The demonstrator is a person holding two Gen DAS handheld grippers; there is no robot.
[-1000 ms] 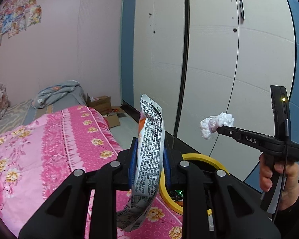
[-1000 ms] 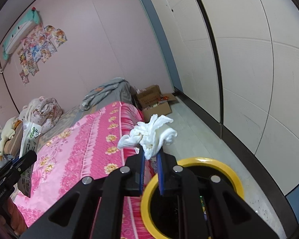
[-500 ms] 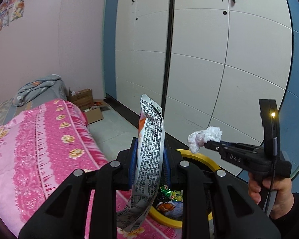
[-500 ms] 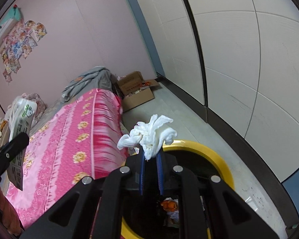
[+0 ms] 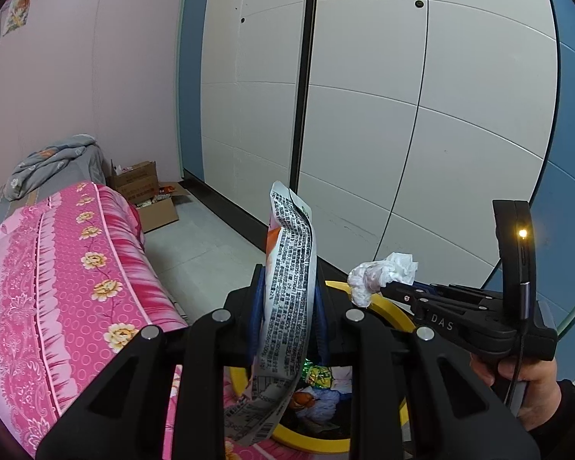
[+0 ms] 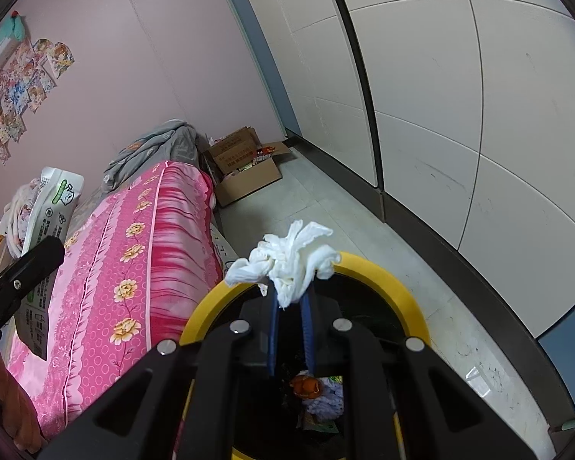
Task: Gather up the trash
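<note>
Left gripper [image 5: 287, 299] is clamping a printed wrapper [image 5: 287, 306], jaws nearly closed on it, above the yellow bin [image 5: 398, 318]. Right gripper [image 6: 290, 306] is pinching a white tissue [image 6: 287, 260] tight, over the bin rim beside the pink bed [image 6: 134, 260].

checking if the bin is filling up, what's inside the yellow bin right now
Inside the yellow bin lie an orange wrapper, something pale blue and a green-yellow wrapper. The rest is hidden by the right gripper and the left gripper.
</note>
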